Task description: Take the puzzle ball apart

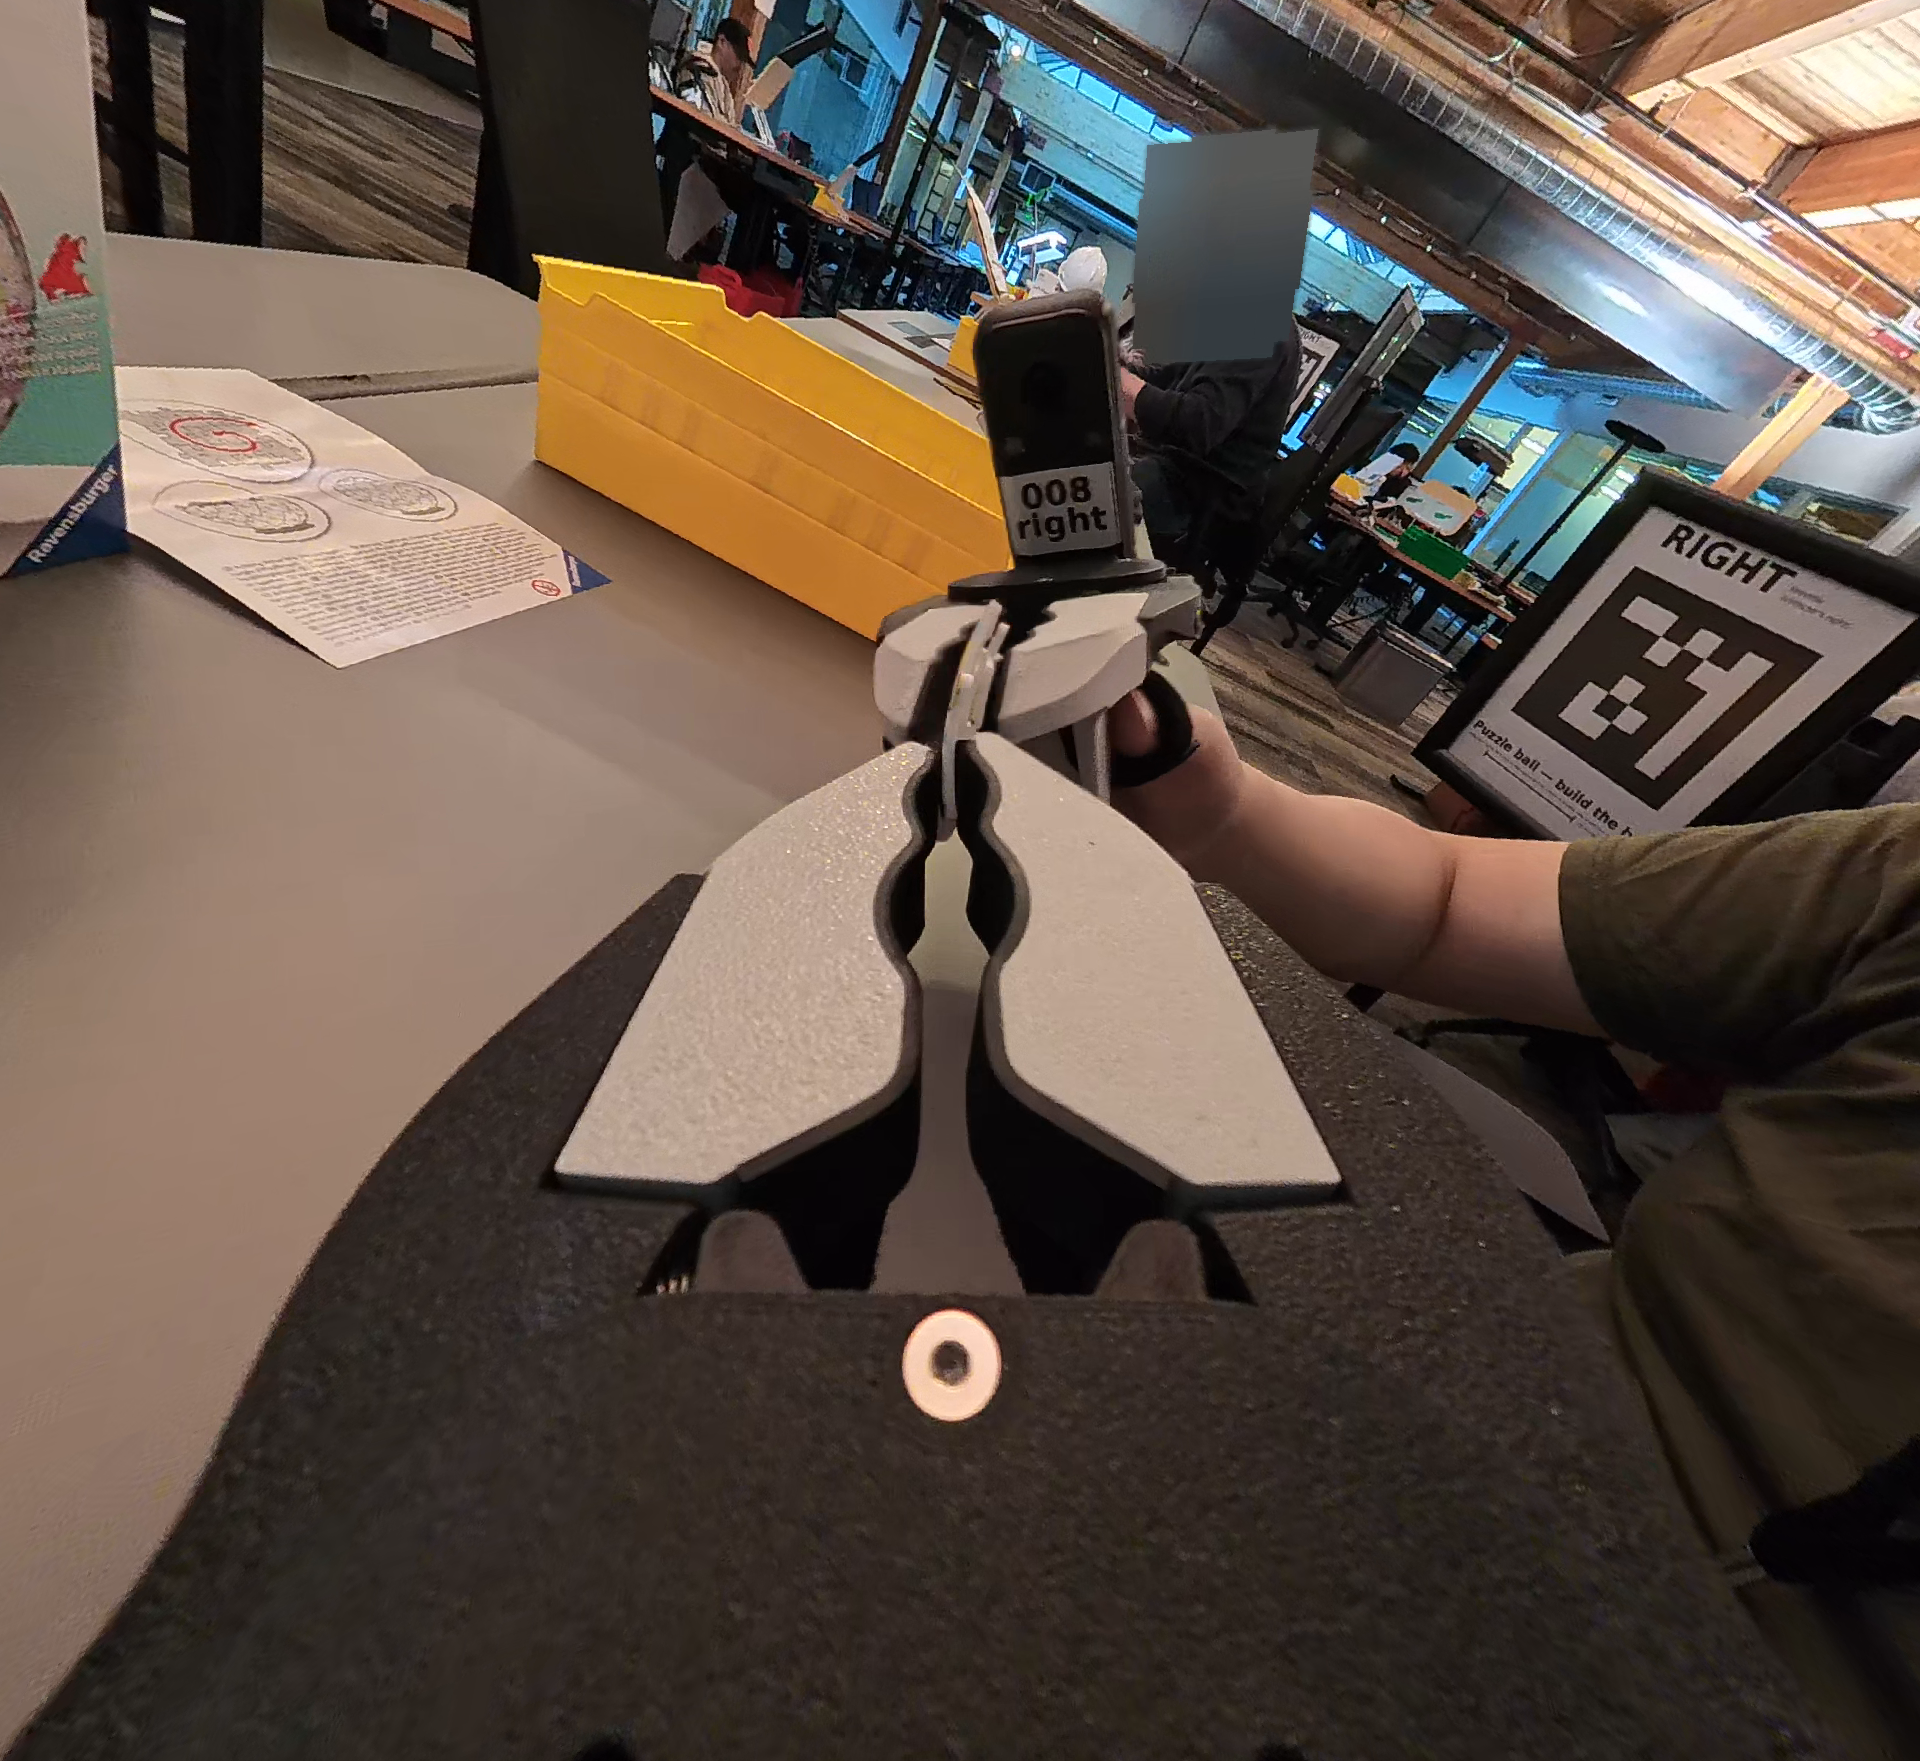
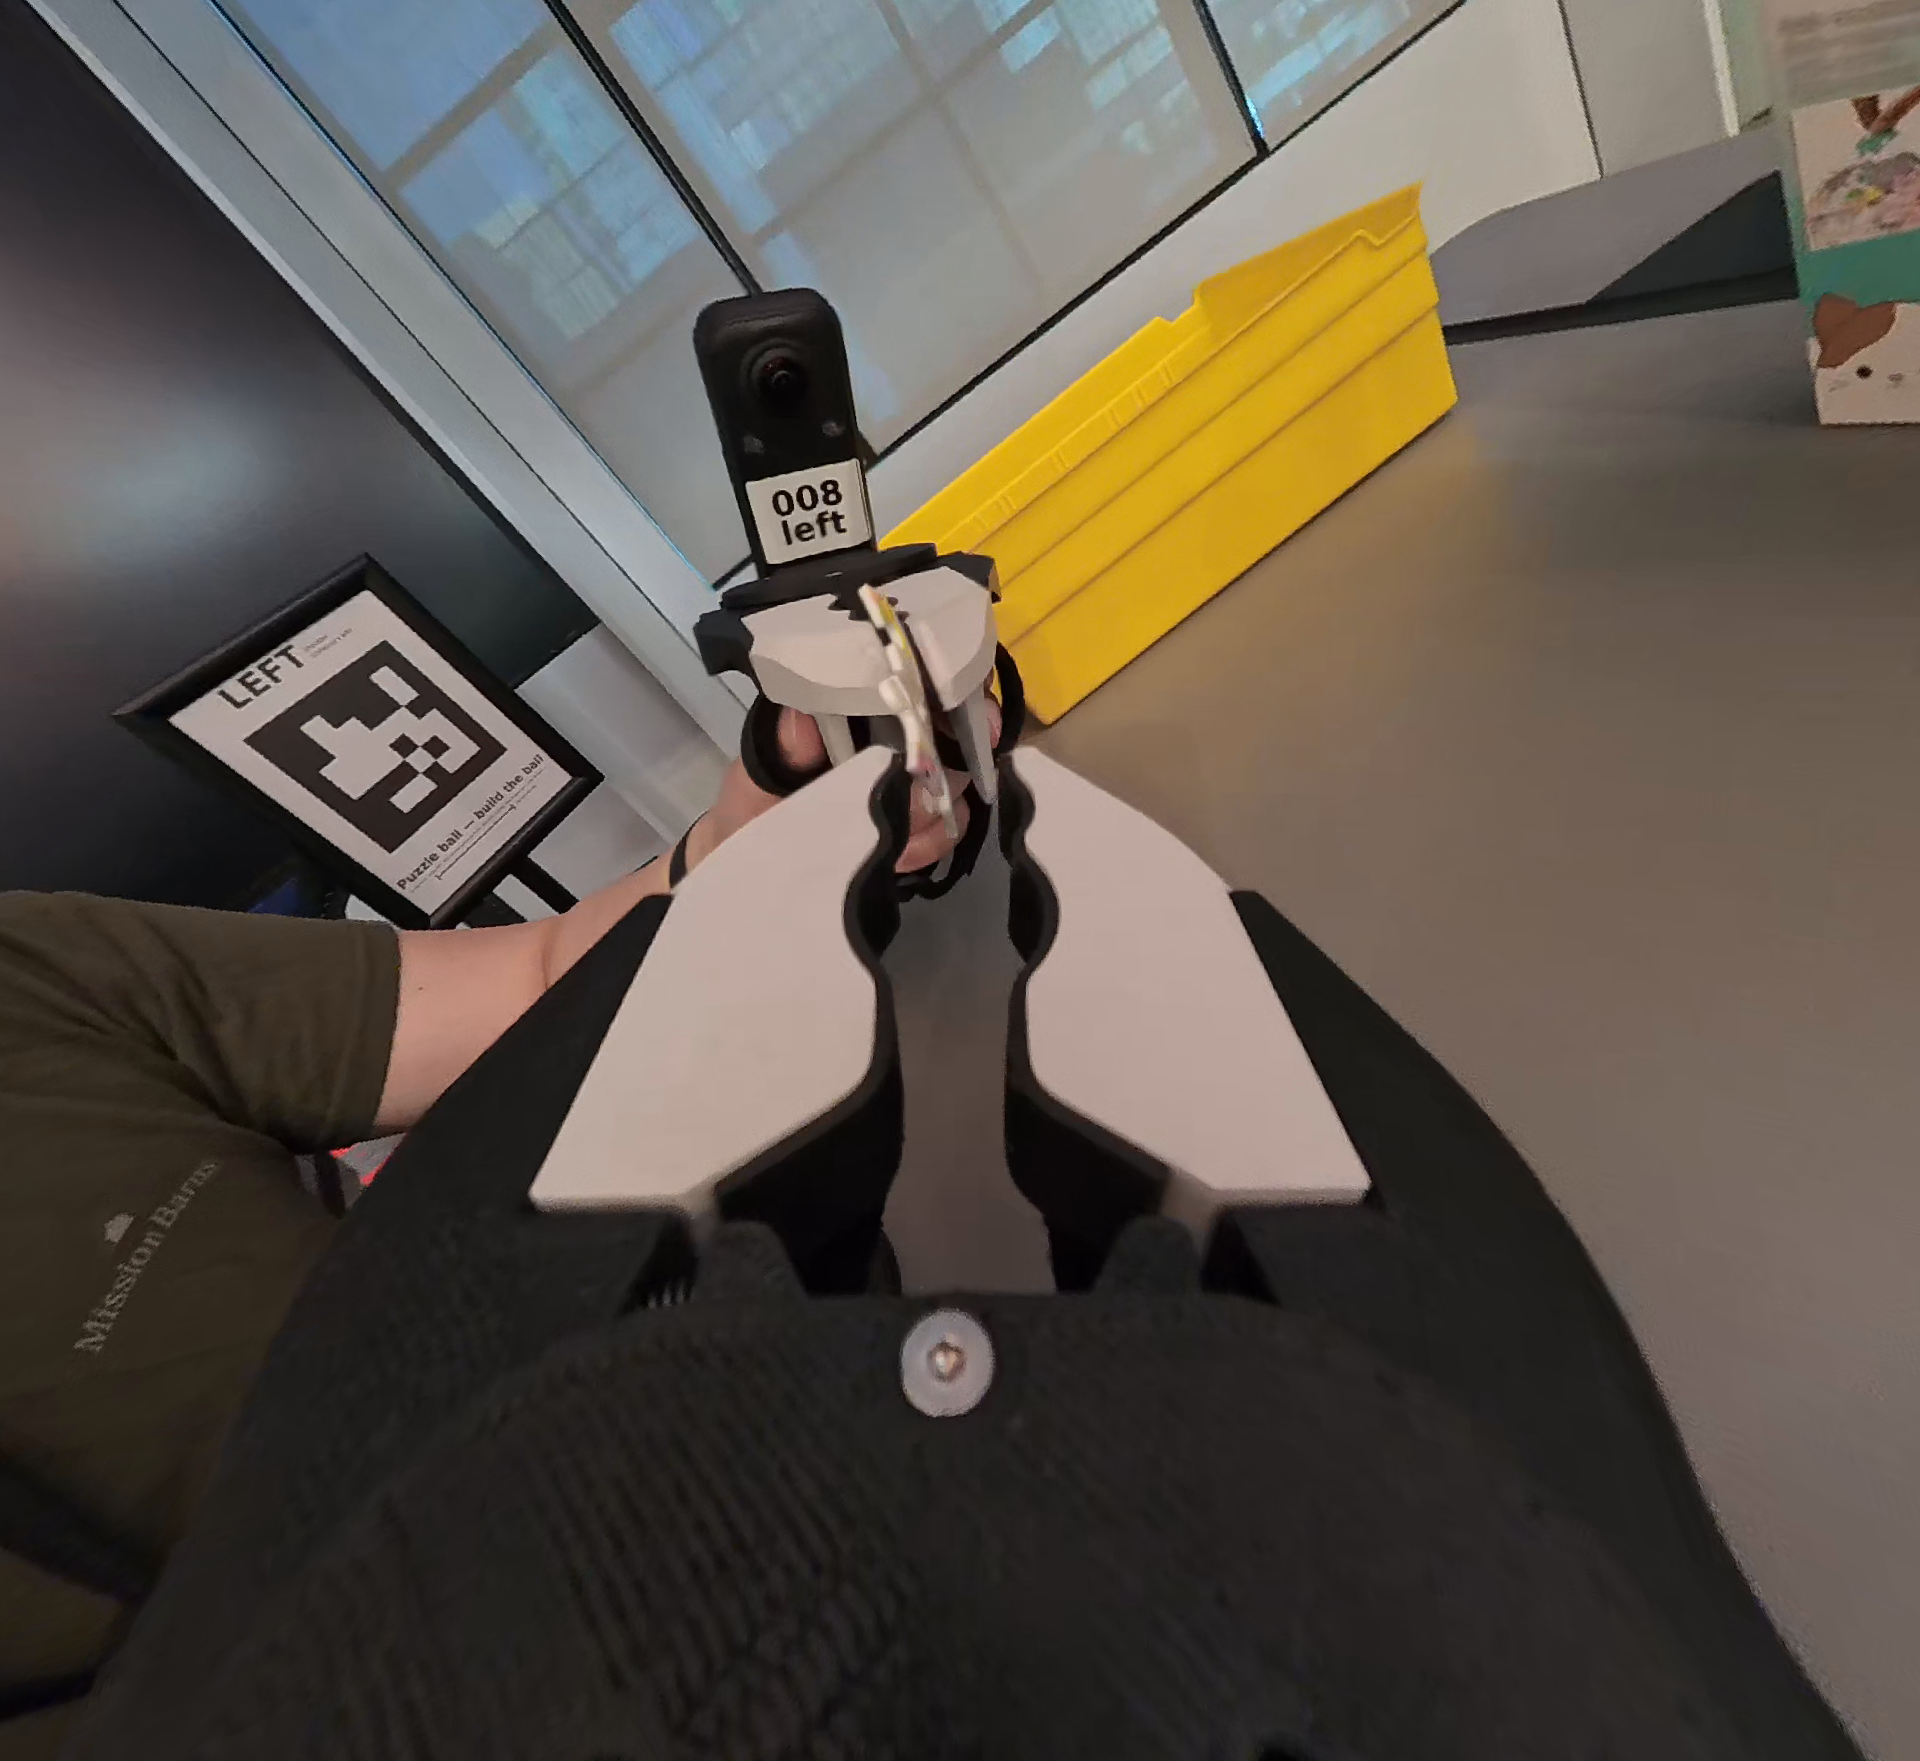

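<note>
1. The left gripper (image 1: 953, 761) and right gripper (image 2: 948, 766) meet tip to tip above the table (image 1: 312, 880), in front of the yellow bin (image 1: 748, 464).
2. Between them is a thin puzzle piece (image 2: 906, 672), seen edge-on in both views (a pale sliver with flecks of colour). I cannot tell whether it is one piece or several joined. No whole ball shows in either view.
3. The left gripper's fingers are pressed nearly together, pinching the piece at their tips.
4. The right gripper's fingers stand a little apart with the piece in the gap. Whether they actually grip it, I cannot tell.
5. A hand (image 1: 1174, 776) holds the right gripper from below, and another hand (image 2: 758, 797) holds the left one. Both are partly hidden behind the tools.
6. The bin's inside is hidden by its near wall.
7. To one side of the bin a printed leaflet (image 1: 343, 516) lies flat on the table. Just beyond it stands a puzzle box (image 1: 52, 361), cut off by the frame edge in both views.
8. Off the table, well apart from the bin, two framed marker signs (image 1: 1662, 672) (image 2: 364, 745) stand at either side, one partly cropped.
9. Beyond the bin someone sits at a desk (image 1: 1216, 423), mostly hidden by the right gripper's camera.
</note>
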`<state>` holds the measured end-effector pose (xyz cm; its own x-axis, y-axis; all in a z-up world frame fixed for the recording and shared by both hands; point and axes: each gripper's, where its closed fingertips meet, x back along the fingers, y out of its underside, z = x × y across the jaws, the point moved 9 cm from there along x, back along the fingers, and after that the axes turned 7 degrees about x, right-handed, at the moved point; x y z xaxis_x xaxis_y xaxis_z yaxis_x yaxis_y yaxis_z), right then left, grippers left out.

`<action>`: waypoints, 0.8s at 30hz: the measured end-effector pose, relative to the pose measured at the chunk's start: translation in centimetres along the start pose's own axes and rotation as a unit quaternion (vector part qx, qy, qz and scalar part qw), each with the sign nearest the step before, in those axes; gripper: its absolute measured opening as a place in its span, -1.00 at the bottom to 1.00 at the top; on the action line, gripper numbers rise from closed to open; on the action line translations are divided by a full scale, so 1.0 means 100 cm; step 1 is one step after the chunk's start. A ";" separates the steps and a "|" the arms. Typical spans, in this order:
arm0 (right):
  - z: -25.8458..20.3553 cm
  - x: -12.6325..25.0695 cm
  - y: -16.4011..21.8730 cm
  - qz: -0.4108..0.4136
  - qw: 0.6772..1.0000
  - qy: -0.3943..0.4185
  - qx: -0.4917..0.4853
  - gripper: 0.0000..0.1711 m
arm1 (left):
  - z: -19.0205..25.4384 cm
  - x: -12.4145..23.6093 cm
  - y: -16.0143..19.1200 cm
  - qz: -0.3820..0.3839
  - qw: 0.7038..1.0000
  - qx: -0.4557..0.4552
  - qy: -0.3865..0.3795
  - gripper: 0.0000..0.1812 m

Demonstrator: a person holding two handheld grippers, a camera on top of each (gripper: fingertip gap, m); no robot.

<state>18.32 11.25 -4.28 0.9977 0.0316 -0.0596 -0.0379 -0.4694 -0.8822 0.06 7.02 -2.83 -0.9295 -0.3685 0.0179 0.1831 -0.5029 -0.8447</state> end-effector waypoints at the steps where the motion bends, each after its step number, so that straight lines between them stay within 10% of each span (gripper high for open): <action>1: 0.000 -0.001 0.001 -0.006 1.000 -0.005 -0.003 -0.85 | 0.000 -0.001 0.001 -0.003 1.000 0.000 0.001 -0.98; 24: -0.007 -0.004 0.001 -0.046 0.983 -0.155 -0.081 -0.97 | 0.002 0.003 -0.004 -0.014 1.000 -0.017 0.011 -0.98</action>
<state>17.98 10.54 -4.00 0.9306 0.3365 -0.1443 0.0868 -0.5856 -0.8059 -0.20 6.90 -2.39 -0.9408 -0.3377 0.0295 0.1471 -0.4853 -0.8619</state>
